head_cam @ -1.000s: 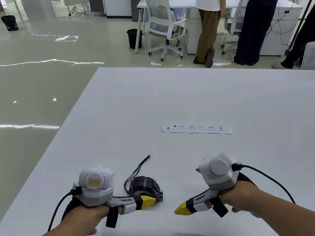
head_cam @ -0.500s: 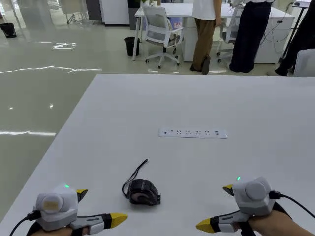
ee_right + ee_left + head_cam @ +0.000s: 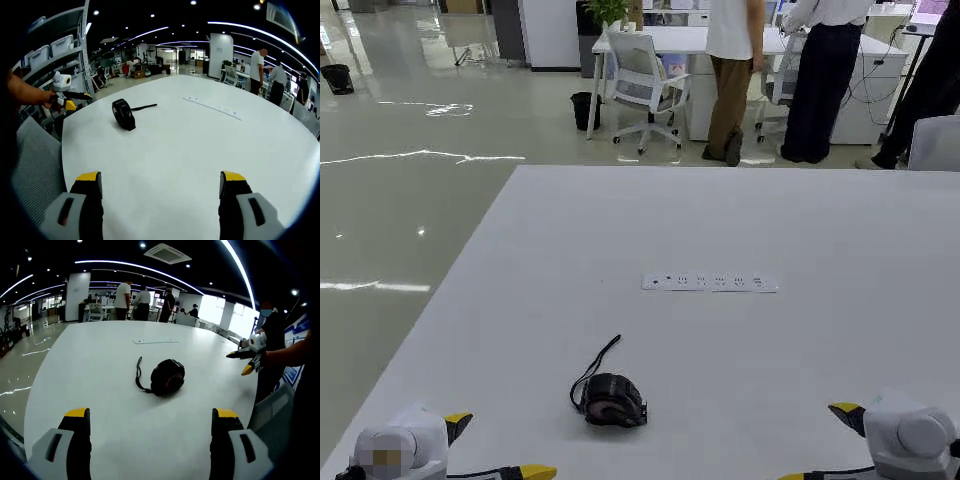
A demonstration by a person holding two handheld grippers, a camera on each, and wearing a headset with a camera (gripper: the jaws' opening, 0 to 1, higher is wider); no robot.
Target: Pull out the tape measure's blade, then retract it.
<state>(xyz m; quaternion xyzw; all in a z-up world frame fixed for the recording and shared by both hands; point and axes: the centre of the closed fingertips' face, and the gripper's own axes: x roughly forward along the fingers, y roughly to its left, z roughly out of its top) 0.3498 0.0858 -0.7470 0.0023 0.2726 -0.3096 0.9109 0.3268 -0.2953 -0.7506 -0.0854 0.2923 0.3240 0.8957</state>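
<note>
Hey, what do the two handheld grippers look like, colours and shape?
The left gripper and right gripper match. Each has two blocky light grey jaws with black inner faces and yellow caps at the ends. In the head view their bodies are white.

White desk [image 3: 800,220] in front of me, w/ a white power strip [image 3: 710,283] lying flat near the middle. Past the far edge: glossy floor [image 3: 400,210], white office chair [image 3: 642,85], black bin [image 3: 584,110] just beside it, a person in tan trousers [image 3: 730,70] and a person in dark clothes [image 3: 820,80] standing.
</note>
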